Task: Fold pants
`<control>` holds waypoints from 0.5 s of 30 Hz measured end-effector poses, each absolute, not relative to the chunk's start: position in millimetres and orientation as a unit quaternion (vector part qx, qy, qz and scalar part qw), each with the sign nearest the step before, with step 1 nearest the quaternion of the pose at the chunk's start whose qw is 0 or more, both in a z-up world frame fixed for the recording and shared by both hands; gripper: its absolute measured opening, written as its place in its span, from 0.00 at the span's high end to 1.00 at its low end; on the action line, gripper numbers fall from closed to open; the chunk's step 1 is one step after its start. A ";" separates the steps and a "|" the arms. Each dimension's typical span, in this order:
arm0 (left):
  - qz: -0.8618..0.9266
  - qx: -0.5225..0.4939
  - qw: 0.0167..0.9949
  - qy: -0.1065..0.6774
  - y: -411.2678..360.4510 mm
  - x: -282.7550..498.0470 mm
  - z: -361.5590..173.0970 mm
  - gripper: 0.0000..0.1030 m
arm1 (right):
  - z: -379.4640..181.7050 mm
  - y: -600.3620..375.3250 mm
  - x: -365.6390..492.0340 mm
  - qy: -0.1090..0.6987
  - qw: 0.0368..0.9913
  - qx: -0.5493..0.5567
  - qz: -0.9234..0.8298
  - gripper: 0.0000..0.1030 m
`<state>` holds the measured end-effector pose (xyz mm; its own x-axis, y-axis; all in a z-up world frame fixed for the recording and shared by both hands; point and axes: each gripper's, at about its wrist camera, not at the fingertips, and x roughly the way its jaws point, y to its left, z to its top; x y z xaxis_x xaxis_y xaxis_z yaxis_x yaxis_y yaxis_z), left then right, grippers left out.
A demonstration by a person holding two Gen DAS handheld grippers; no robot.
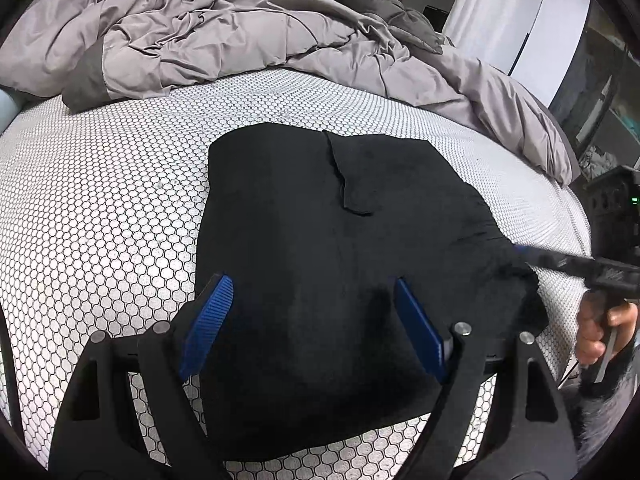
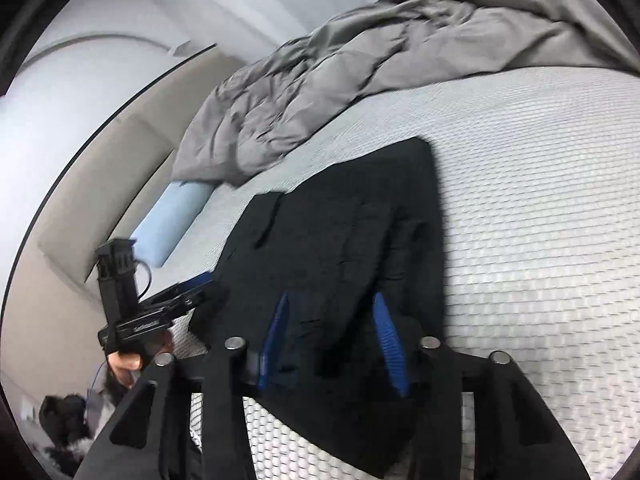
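Even indoor light, fisheye-warped edges, right view blurred.

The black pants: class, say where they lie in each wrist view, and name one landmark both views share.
Left wrist view: the black pants fill the centre, on the mattress, running down between the open left gripper jaws.
Right wrist view: the black pants lie centre, slanting toward the lower middle, between the open right gripper jaws.
Shared landmark: the crumpled grey duvet behind the pants.
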<state>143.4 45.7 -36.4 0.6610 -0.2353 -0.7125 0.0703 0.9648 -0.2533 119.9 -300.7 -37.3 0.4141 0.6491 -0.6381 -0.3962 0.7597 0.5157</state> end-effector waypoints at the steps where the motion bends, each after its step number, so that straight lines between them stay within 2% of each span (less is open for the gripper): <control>1: -0.085 -0.099 0.906 0.403 46.4 144.2 -36.7 0.22 | -44.7 -292.2 123.1 0.455 0.823 0.130 0.315 0.55; 3: -0.084 -0.092 0.906 0.404 45.5 144.5 -37.3 0.22 | -61.6 -277.1 133.1 0.479 0.816 0.120 0.301 0.56; 4: -0.083 -0.091 0.906 0.404 45.5 144.4 -37.4 0.22 | -66.5 -270.8 136.7 0.481 0.815 0.124 0.299 0.64; 5: -0.084 -0.092 0.906 0.404 45.9 144.0 -37.2 0.22 | -67.8 -268.1 139.0 0.477 0.817 0.126 0.298 0.84; 7: -0.085 -0.098 0.906 0.402 48.7 142.2 -35.0 0.22 | -62.4 -262.6 138.4 0.473 0.819 0.111 0.306 0.92; 11: -0.087 -0.106 0.906 0.400 55.5 138.6 -30.9 0.22 | -22.3 -263.4 107.6 0.420 0.840 0.088 0.331 0.93; 15: -0.086 -0.093 0.904 0.408 54.0 138.5 -34.6 0.22 | -31.9 -268.2 105.2 0.452 0.841 0.051 0.292 0.90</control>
<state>138.5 54.0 -34.6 0.6526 -0.2305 -0.7218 0.0793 0.9682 -0.2374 105.2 -268.2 -31.9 0.4207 0.5374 -0.7309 -0.4447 0.8244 0.3502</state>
